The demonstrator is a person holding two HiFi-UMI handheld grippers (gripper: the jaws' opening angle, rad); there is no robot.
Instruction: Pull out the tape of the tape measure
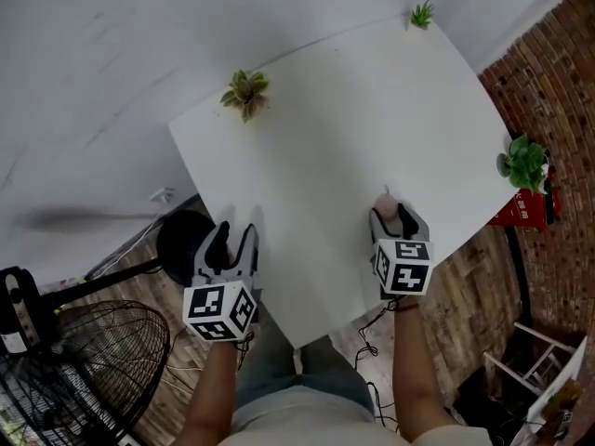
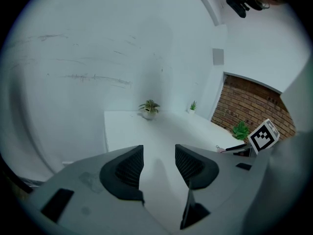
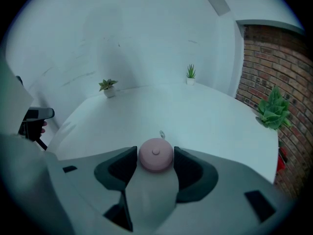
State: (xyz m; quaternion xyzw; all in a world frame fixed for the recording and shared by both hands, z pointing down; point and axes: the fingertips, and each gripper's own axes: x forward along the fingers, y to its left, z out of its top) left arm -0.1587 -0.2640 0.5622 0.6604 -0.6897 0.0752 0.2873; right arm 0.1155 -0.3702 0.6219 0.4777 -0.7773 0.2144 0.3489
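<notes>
Here, the right gripper [image 1: 398, 219] pinched a pink tape measure [image 3: 155, 154], its two jaws pressed against opposite sides of the round case. The case sat at the jaw tips with its flat face and small centre button turned up toward the gripper's camera. Just beyond the case, a small metal ring [image 3: 162, 134] showed at the tape's end, low over the white table [image 1: 325, 137]; whether it touched the surface could not be told.

Well to the left of that gripper, the left gripper [image 1: 232, 242] was held with its jaws spread and nothing between them but bare tabletop. It hovered at the table's near edge, level with the right gripper. From the left gripper's camera, the other gripper's marker cube [image 2: 264, 135] stood off to the right.

Farther ahead of the left gripper, a potted plant [image 1: 245, 91] stood at the table's far edge. Ahead of the right gripper, a smaller plant [image 1: 422, 14] occupied the far corner. To that gripper's right, a leafy green plant [image 1: 526, 162] rose beside the table in front of a brick wall [image 1: 558, 82]. A pale plain wall [image 2: 98, 58] ran behind the table.

Left of and below the left gripper, a black wire fan [image 1: 84, 360] stood on the wooden floor [image 1: 465, 314].
</notes>
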